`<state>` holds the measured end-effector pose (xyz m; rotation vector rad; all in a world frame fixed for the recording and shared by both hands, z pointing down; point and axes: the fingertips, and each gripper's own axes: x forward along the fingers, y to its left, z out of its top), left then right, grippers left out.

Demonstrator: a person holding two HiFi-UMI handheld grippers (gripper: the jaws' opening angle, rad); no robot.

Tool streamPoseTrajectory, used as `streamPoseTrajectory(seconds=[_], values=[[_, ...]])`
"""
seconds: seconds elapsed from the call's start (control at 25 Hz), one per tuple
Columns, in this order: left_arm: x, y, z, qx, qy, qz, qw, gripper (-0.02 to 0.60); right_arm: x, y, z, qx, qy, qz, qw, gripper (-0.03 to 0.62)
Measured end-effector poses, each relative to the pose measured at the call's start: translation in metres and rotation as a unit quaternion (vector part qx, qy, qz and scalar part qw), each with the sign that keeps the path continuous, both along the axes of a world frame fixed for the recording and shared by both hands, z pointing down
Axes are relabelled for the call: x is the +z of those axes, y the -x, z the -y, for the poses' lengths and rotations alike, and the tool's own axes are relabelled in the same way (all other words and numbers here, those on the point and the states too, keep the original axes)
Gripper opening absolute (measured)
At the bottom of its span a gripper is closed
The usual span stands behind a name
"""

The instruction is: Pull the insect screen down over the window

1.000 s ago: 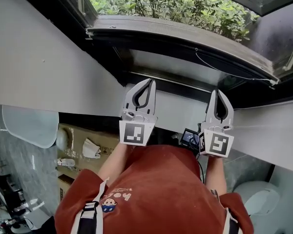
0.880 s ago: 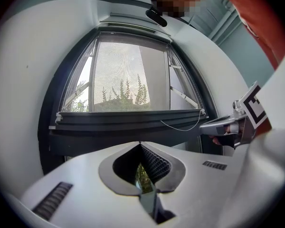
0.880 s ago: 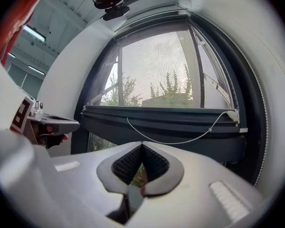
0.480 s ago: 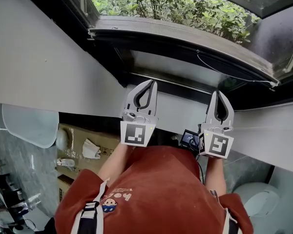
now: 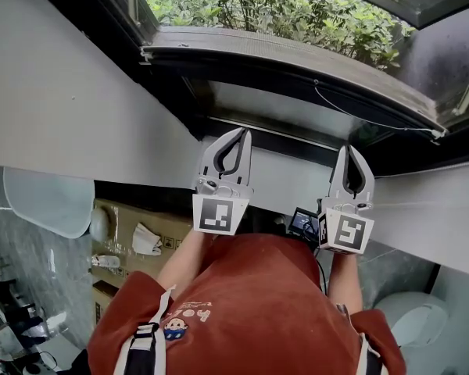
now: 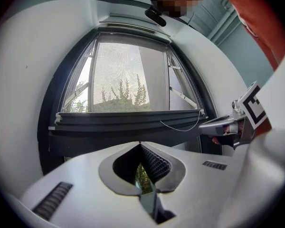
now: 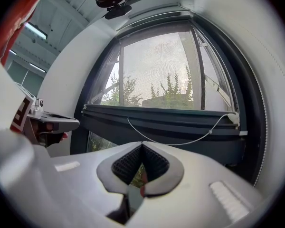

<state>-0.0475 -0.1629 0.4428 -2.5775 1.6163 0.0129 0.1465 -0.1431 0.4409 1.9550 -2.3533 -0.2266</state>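
Screen position: insect screen [image 6: 128,75] covers the upper part of the window frame [image 7: 254,122]. Its mesh ends at the pull bar, well short of the bottom edge.
Pull bar: dark pull bar [image 5: 297,67] spans the frame from left edge to right edge and sits level. Open glass shows beneath it at the lower left corner in the right gripper view.
Cord: thin white cord [image 7: 175,141] hangs in a loose loop from the right end of the bar, presumably as a pull aid. Neither gripper touches it.
Left gripper: left gripper [image 5: 240,130] has its jaws brought together tip to tip with nothing between them. It is held over the white sill [image 5: 289,174], below and apart from the bar.
Right gripper: right gripper [image 5: 352,148] is likewise closed and empty, level with the left one, near the right half of the sill.
Placement rationale: both grippers are spaced across the bar's width, probably so that a pull at two points keeps the bar level.
Step in hand: judged to be the approach; the bar is not yet gripped.
Next move: the jaws must be opened, raised to the bar, and closed on its lower lip.
Risk: an uneven pull could tilt the bar and jam it in the side tracks.
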Motion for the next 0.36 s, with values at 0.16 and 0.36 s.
streamPoseTrajectory(seconds=[0.16, 0.36], values=[[-0.0002, -0.0008, -0.0007, 0.001, -0.002, 0.001, 1.0, 0.006, -0.0007, -0.0006, -0.0005, -0.001, -0.001, -0.003, 1.0, 0.011], [-0.0003, -0.0006, -0.0012, 0.001, 0.0, 0.002, 1.0, 0.006, -0.0013, 0.0, -0.0007, -0.002, -0.002, -0.008, 1.0, 0.01]])
